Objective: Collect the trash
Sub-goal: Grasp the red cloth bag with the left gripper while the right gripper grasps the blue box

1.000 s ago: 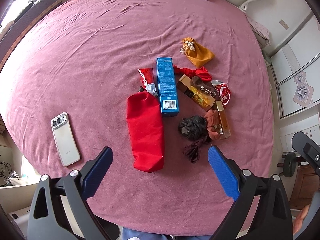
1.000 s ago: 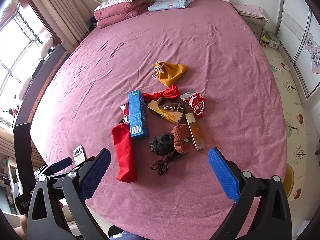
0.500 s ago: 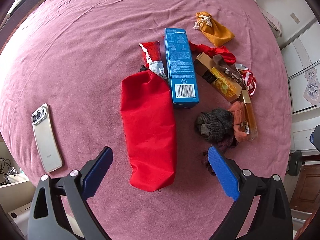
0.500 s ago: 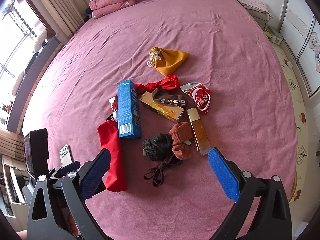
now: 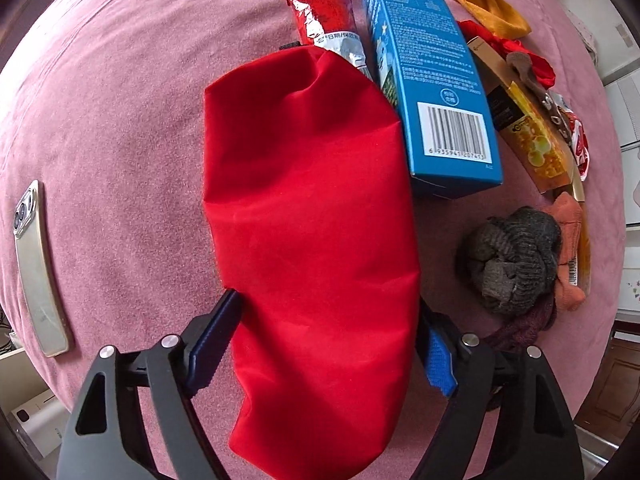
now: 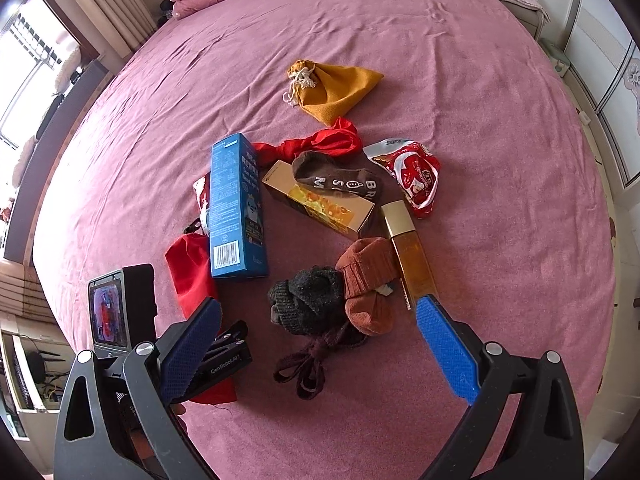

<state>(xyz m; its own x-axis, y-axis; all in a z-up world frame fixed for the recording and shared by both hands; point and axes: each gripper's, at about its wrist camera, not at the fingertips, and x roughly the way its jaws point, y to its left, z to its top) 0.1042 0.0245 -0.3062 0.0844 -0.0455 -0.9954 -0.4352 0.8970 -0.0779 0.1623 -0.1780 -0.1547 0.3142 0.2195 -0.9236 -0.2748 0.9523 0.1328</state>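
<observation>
- Your left gripper (image 5: 326, 338) points down at the bed (image 5: 120, 120), jaws closing with the red bag (image 5: 312, 208) between them; the pads flank its lower part and look to be at the cloth's edges, not yet pinching it.
- Your right gripper (image 6: 316, 344) hangs released, nothing between its fingers, above the dark sock (image 6: 308, 300) and a loose lace (image 6: 304, 364).
- The trash lies just beyond the bag: a blue box (image 5: 432, 80), a red foil wrapper (image 5: 328, 20), a gold box (image 5: 524, 128) and a crumpled red packet (image 6: 416, 176).
- Risk: the slack cloth may bunch or slip from the pads, since the bag lies flat and wide.
- Risk: lifting it could drag the foil wrapper tucked under its top edge, or nudge the blue box touching its side.
- Risk: the phone (image 5: 36, 272) lies well apart at the bed's edge; a sweep that way could knock it off.
- Hidden: the bag's mouth cannot be made out, and its bottom end is cut off behind the gripper.
- Hidden: what the bag holds, if anything, is unclear.
</observation>
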